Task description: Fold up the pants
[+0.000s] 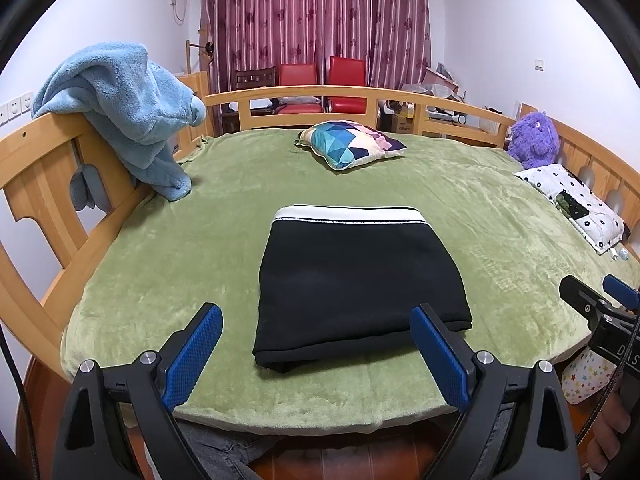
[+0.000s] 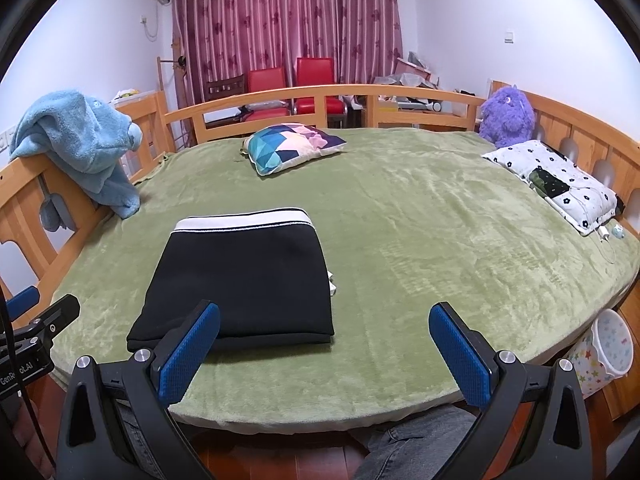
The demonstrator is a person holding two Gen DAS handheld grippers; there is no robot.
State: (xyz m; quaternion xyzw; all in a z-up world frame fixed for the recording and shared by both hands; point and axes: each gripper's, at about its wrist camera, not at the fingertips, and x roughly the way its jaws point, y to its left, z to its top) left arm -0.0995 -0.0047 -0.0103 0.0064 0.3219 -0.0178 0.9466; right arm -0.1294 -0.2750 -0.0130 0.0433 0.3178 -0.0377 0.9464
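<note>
Pants: the black pants lay folded into a compact rectangle on the green blanket, in the centre of the left wrist view and left of centre in the right wrist view; the white waistband faced the far side.
Left gripper: the left gripper sat at the bottom of its own frame, jaws spread wide and holding nothing; its blue pads flanked the near edge of the pants without gripping the cloth.
Right gripper: the right gripper was likewise wide apart and empty, low in its frame, just right of the pants' near corner.
Bed: a wooden bed frame ringed the blanket.
Upper left: a blue fleece hung over the rail.
Upper centre: a patterned cushion lay on the blanket.
Right edge: a purple plush toy sat beside a white flowered pillow.
Lower right: a star-print bin stood on the floor.
</note>
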